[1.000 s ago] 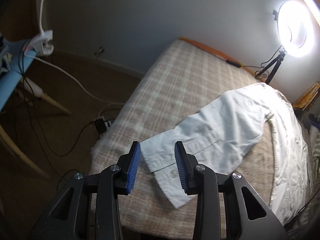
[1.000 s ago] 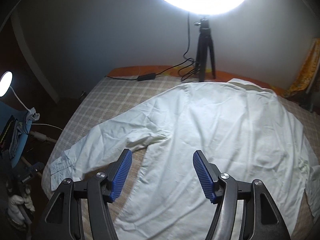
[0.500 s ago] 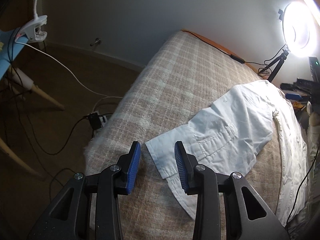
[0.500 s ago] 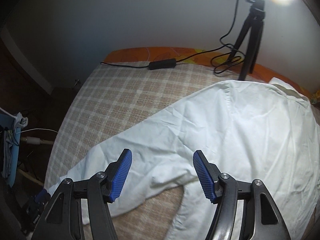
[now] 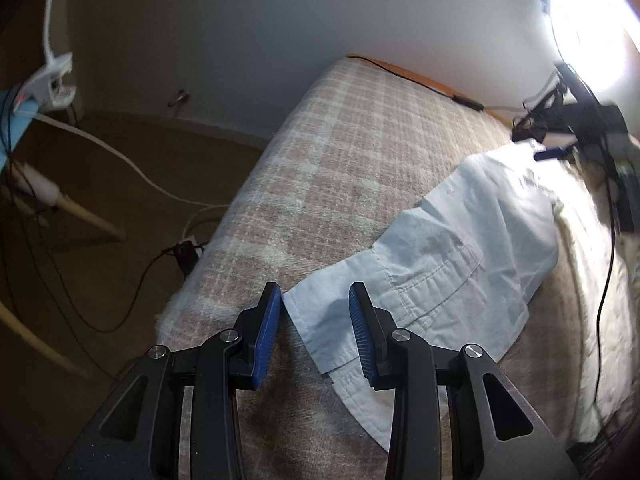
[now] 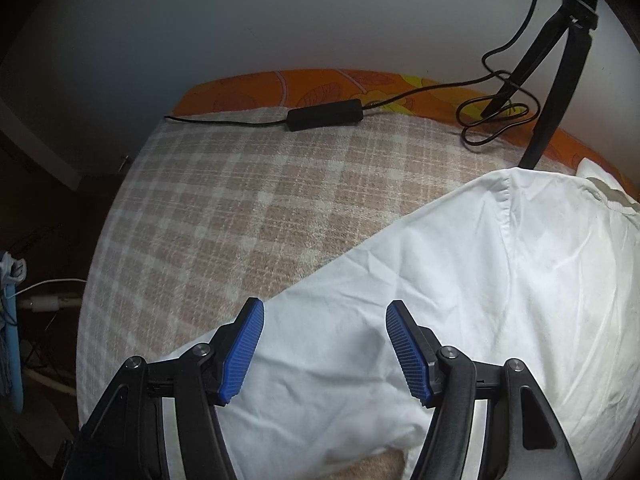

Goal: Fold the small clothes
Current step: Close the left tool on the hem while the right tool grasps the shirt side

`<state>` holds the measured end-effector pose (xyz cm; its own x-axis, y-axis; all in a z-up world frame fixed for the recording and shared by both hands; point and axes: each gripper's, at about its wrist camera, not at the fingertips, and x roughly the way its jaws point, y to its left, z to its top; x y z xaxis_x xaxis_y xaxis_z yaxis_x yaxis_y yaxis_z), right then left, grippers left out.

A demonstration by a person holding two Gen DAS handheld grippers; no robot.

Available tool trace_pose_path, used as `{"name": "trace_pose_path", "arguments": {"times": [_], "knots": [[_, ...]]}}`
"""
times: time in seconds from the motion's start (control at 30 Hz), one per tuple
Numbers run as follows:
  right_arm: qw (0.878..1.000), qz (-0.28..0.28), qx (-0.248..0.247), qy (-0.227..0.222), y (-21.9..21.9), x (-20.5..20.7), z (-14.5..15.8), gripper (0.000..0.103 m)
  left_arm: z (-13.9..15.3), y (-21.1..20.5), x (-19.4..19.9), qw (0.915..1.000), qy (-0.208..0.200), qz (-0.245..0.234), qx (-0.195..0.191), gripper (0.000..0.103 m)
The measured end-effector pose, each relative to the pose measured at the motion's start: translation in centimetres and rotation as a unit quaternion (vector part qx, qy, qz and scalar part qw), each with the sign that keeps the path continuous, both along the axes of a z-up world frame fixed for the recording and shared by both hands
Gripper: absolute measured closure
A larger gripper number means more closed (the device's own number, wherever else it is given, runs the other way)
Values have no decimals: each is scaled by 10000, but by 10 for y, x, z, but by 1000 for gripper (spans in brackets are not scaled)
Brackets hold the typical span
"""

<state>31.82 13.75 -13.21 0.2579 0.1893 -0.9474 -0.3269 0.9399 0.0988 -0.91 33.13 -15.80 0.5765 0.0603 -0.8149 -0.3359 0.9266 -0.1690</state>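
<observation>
The left claw (image 5: 314, 330) stands partly spread just above the cuff (image 5: 320, 320) of the white cotton long-sleeved shirt (image 6: 460, 300), pinching nothing; its jaws have just been closing a little, with the cuff's corner between them but not pressed. The sleeve's long axis runs from this cuff up and to the right, toward the shirt's body on the beige checked blanket of the bed (image 5: 360, 152). The right claw (image 6: 324, 344) is spread wide and empty over the upper sleeve near the shoulder. Compared with a second ago, it has travelled from the shirt's body to the sleeve, and the left one has sunk closer to the cuff.
</observation>
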Motion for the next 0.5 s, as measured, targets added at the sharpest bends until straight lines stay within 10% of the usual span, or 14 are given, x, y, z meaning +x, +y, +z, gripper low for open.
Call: {"name": "trace_pose_path", "arguments": {"times": [0.23, 0.5], "knots": [[9992, -290, -269, 81, 20, 16, -27, 36, 2, -20, 5, 9979, -10, -384, 516, 97], [9961, 89, -868, -101, 50, 22, -34, 33, 5, -21, 3, 9982, -182, -394, 408, 98]]}}
